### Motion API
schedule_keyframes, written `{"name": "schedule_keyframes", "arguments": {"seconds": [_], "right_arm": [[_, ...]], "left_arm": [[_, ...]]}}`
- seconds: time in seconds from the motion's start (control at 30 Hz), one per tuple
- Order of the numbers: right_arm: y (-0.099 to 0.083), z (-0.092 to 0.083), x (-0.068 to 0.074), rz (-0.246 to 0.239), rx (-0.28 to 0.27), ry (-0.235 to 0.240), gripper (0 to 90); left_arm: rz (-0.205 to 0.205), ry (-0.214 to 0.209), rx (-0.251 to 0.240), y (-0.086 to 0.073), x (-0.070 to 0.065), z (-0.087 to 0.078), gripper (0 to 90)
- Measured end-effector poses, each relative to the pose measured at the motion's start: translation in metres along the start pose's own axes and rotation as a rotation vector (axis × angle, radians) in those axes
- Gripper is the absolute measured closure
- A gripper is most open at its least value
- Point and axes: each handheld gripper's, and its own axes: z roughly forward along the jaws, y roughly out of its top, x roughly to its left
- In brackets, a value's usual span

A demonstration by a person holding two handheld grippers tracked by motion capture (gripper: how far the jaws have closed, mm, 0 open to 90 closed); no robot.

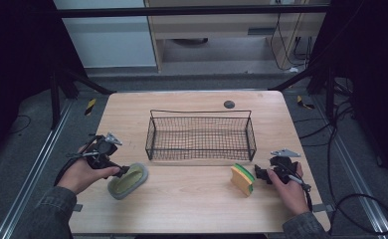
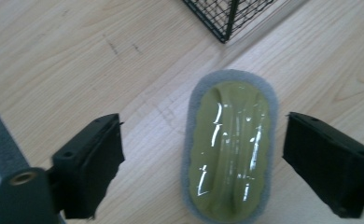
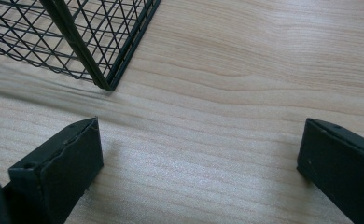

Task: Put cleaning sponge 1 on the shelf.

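Wire basket (image 1: 201,135) holds nothing; both sponges (image 1: 128,180) lie outside.

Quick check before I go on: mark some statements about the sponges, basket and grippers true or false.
1. The basket holds a sponge. False: nothing lies in it.
2. The oval sponge lies between the open left gripper's jaws. True.
3. The right gripper is shut on the yellow-green sponge. False: its jaws stand open over bare table.
4. Both sponges lie in front of the basket. True.

green sponge (image 2: 230,148) between open jaws
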Motion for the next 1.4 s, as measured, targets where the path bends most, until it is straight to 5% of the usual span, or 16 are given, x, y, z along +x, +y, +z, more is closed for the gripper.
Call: {"name": "schedule_keyframes", "arguments": {"seconds": [0.3,0.43,0.57,0.87,1.2,1.3,1.4], "right_arm": [[0.000,0.000,0.000,-0.001,0.000,0.000,0.4],[0.000,0.000,-0.001,-0.015,-0.003,0.010,0.4],[0.000,0.000,-0.001,-0.017,-0.003,0.011,0.4],[0.000,0.000,-0.001,-0.017,-0.003,0.011,0.4],[0.000,0.000,-0.001,-0.013,-0.004,0.012,0.5],[0.000,0.000,-0.001,-0.014,-0.004,0.012,0.5],[0.000,0.000,-0.001,-0.017,-0.003,0.010,0.5]], "left_arm": [[0.044,-0.057,0.103,-0.009,-0.007,0.019,31.3],[0.023,-0.080,0.074,-0.011,-0.006,0.024,38.0],[0.046,-0.100,0.111,-0.010,-0.007,0.034,41.1],[0.077,-0.105,0.156,-0.003,-0.011,0.047,43.3],[0.079,-0.125,0.167,-0.001,-0.008,0.054,59.6],[0.096,-0.111,0.173,0.000,-0.010,0.053,69.6],[0.109,-0.094,0.169,0.000,-0.012,0.051,70.0]]}}
